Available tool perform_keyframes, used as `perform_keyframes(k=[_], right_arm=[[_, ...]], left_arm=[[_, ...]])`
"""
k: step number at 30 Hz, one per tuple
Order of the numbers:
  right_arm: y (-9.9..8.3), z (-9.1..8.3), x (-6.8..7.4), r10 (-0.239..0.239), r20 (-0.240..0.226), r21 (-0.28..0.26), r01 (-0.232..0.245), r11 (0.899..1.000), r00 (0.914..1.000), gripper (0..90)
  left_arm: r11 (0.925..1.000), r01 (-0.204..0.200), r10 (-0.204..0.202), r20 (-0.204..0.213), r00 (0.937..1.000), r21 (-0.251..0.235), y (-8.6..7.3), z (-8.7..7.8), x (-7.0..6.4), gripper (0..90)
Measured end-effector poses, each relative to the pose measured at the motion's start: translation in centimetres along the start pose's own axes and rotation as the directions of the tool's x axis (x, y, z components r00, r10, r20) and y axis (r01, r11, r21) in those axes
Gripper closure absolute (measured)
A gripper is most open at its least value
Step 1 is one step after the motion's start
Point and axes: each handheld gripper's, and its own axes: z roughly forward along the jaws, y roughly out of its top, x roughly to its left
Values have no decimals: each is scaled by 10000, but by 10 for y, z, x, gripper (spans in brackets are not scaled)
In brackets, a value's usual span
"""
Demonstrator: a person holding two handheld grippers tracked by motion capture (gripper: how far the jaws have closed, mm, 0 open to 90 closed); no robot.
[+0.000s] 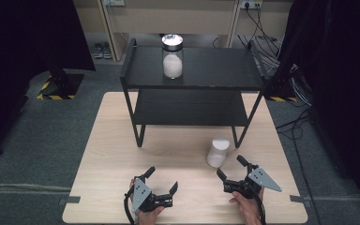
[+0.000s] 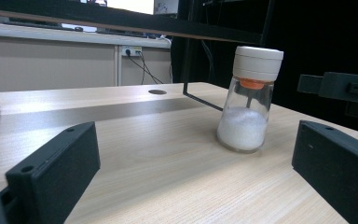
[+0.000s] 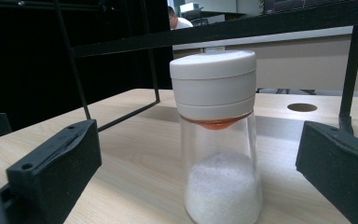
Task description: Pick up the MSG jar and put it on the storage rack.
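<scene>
the right gripper [image 1: 231,166] sits low near the table's [image 1: 112,154] front edge, jaws spread wide and holding nothing, lined up on the white-capped shaker [image 3: 220,140] standing upright just ahead of it, near the black rack's [image 1: 192,84] front right leg. the left gripper [image 1: 163,179] is likewise spread and empty, farther off to the side. the shaker looks tall and narrow (glass below, heavy cap above), so a jaw clipping it off-centre could tip it. count: two grippers, one shaker on the table, one metal-lidded jar [image 1: 172,56] on the rack's top shelf.
</scene>
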Motion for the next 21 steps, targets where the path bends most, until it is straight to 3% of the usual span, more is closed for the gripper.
perform_keyframes(k=[12, 21], right_arm=[[5, 12, -1, -286, 192, 121, 283, 9995, 9994, 4], [10, 30, -3, -604, 307, 345, 593, 9976, 9977, 31]], left_arm=[[10000, 2, -2, -3, 10000, -13, 0, 0, 0, 2], [10000, 24, -24, 6, 10000, -35, -1, 0, 0, 2]])
